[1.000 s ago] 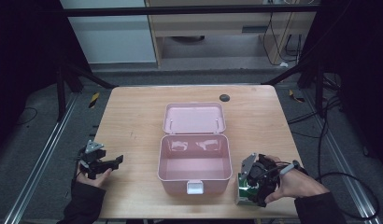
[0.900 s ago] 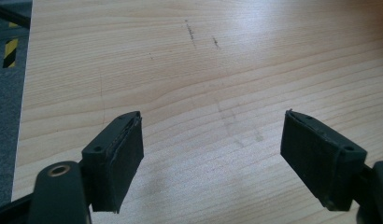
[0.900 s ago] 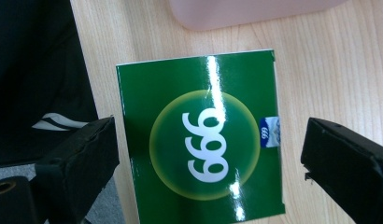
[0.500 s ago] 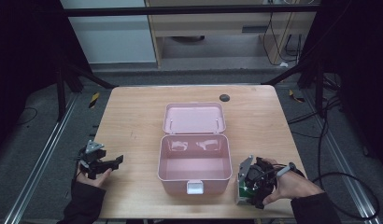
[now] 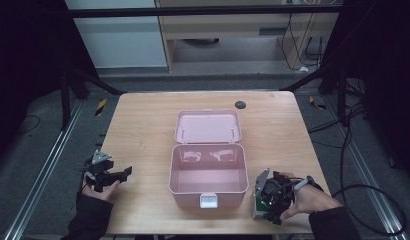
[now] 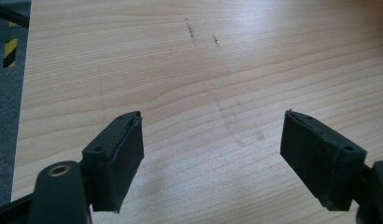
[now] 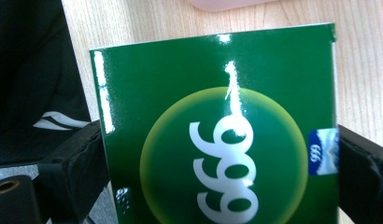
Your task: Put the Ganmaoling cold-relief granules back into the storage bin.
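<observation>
Beside the pink case point(image 5: 209, 175), the right gripper point(image 7: 222, 154) clamps a glossy green box point(image 7: 217, 135) by its sides: light, crushable, probably slippery; left gripper point(image 6: 213, 154) gapes empty.

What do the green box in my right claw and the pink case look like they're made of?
Green box: probably glossy coated cardboard, given its sharp white glare streaks and crisp flat edges. Pink case: looks like moulded plastic, smooth with soft reflections on its inner wall and rounded corners.

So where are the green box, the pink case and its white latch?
green box point(image 7: 217, 140), right gripper view, middle of its glossy face
pink case point(image 5: 208, 175), high view, bare inside floor
white latch point(image 5: 209, 201), high view, front clasp
</observation>
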`<control>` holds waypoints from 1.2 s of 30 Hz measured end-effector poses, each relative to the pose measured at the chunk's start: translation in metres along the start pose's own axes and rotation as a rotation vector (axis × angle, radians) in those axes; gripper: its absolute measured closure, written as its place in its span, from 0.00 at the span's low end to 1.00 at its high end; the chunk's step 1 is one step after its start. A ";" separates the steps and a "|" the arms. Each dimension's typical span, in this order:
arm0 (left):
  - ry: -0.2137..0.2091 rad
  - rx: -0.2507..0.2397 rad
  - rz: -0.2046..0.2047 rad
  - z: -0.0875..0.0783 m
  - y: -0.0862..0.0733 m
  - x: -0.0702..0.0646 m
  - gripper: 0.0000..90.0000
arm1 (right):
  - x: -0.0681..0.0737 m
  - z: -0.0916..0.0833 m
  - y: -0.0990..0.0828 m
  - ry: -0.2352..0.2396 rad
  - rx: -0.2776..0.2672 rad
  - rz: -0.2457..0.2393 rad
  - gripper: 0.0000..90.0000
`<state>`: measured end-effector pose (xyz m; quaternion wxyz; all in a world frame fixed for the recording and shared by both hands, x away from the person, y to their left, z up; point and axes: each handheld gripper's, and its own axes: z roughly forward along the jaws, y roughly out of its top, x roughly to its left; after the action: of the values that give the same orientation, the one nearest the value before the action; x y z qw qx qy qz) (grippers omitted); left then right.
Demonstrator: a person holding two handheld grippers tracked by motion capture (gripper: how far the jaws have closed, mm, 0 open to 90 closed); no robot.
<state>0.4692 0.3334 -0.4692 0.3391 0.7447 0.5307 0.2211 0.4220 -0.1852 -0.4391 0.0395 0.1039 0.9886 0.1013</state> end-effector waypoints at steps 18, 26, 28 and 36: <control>0.000 0.003 0.001 0.001 0.000 0.000 0.23 | -0.001 0.005 -0.002 0.020 0.002 0.025 0.15; 0.000 0.002 0.001 0.000 0.000 0.000 0.23 | -0.001 0.003 -0.002 0.015 0.005 0.009 0.17; -0.001 0.002 0.000 0.001 0.000 0.000 0.23 | -0.001 0.001 -0.003 0.017 0.011 0.017 0.18; -0.001 0.004 0.002 0.000 0.000 0.000 0.23 | -0.001 -0.024 -0.005 0.003 -0.015 0.018 0.18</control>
<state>0.4693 0.3328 -0.4692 0.3377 0.7459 0.5302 0.2199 0.4195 -0.1947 -0.4168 0.0380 0.1122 0.9869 0.1094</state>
